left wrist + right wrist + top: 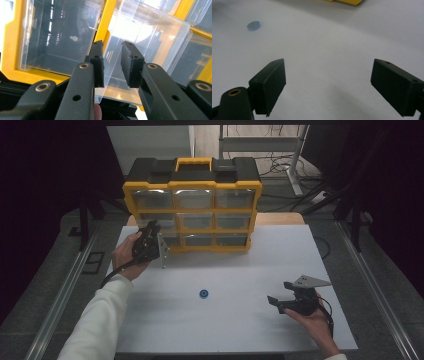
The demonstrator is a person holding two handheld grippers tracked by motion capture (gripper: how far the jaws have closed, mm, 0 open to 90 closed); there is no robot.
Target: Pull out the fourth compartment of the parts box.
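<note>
A yellow and black organiser (192,185) with rows of clear drawers stands upright at the back of the white table (240,265). My left gripper (151,227) is at its left side, at the lower rows. Seen from the left gripper view, my left gripper (112,50) has its jaws close together around the front lip of a clear drawer (150,37), which sticks out of the yellow frame at a tilt. My right gripper (279,291) rests low at the table's front right, open and holding nothing (328,72). A small blue disc (203,293) (253,25) lies on the table between the hands.
Another clear drawer (57,32) sits flush in the frame beside the gripped one. The table's edges drop off to a grey floor with metal rails on both sides. Cables and a table leg lie behind the organiser.
</note>
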